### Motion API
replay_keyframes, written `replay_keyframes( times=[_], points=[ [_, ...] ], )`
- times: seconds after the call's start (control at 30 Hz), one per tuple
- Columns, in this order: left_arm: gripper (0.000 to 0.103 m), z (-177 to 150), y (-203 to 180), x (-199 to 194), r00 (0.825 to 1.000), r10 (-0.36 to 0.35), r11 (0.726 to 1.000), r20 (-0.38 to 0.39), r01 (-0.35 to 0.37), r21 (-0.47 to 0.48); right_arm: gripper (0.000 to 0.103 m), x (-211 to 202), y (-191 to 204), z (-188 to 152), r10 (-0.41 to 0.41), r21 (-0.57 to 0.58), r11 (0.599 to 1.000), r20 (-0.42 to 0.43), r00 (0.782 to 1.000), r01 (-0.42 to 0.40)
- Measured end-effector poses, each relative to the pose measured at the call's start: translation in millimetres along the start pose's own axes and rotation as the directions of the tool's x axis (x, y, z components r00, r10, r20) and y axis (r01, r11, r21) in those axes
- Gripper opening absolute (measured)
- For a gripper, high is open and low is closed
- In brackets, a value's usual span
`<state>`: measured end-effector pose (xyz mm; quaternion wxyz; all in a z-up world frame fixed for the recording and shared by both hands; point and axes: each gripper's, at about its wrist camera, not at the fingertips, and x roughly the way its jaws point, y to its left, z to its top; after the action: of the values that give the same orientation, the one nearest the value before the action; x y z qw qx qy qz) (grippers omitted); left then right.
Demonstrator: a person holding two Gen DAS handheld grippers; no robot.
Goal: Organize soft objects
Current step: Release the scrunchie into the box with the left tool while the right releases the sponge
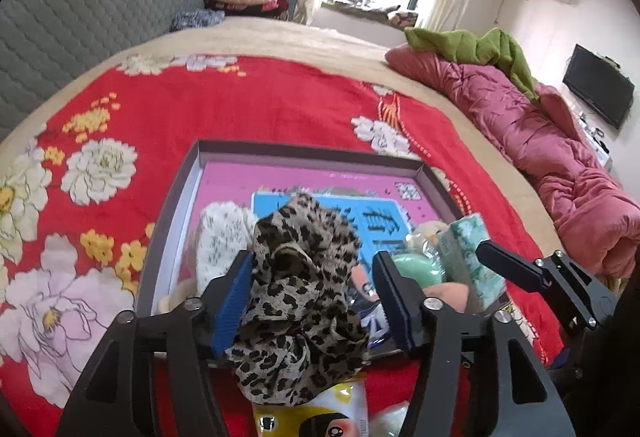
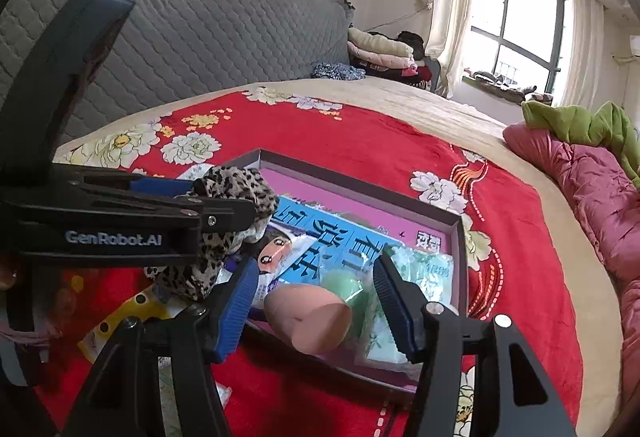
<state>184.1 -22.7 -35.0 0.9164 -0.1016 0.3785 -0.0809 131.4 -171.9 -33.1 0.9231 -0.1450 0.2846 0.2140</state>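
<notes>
A leopard-print cloth (image 1: 298, 277) hangs bunched between the fingers of my left gripper (image 1: 316, 301) over the near edge of a shallow grey box (image 1: 304, 151) with a pink and blue base; the jaws stand wide around it. In the right wrist view the cloth (image 2: 224, 225) sits under the left gripper. The box (image 2: 460, 233) holds a white fluffy item (image 1: 218, 237), a peach sponge (image 2: 312, 321), a green sponge (image 2: 344, 285) and a green tissue pack (image 2: 416, 277). My right gripper (image 2: 316, 307) is open and empty, its fingers either side of the peach sponge.
The box lies on a red floral blanket (image 1: 248, 97) on a bed with a grey quilted headboard (image 2: 200, 25). A pink quilt (image 1: 540, 141) with a green cloth runs along the right. A yellow printed packet (image 1: 320, 417) lies near the box's front edge.
</notes>
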Motion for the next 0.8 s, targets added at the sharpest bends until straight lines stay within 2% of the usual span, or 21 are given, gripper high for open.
replay_keyframes(
  times=[0.2,0.4,0.8],
  points=[
    [0.069,9.2,-5.0,-20.7,0.998,0.005,1.000,0.068,-0.006,0.013,0.063,-9.3,-5.2,4.2,-0.001,0.021,1.000,0.030,1.000,0.000],
    [0.073,16.8,-4.1,-46.5,0.994,0.027,1.000,0.105,-0.028,0.008,0.069,-32.2,-5.5,10.9,0.001,0.030,1.000,0.118,0.993,-0.005],
    [0.074,0.3,0.9,-91.5,0.991,0.086,0.996,0.098,-0.086,-0.001,0.070,-67.1,24.3,2.6,0.036,-0.048,0.998,0.148,0.988,-0.029]
  ],
)
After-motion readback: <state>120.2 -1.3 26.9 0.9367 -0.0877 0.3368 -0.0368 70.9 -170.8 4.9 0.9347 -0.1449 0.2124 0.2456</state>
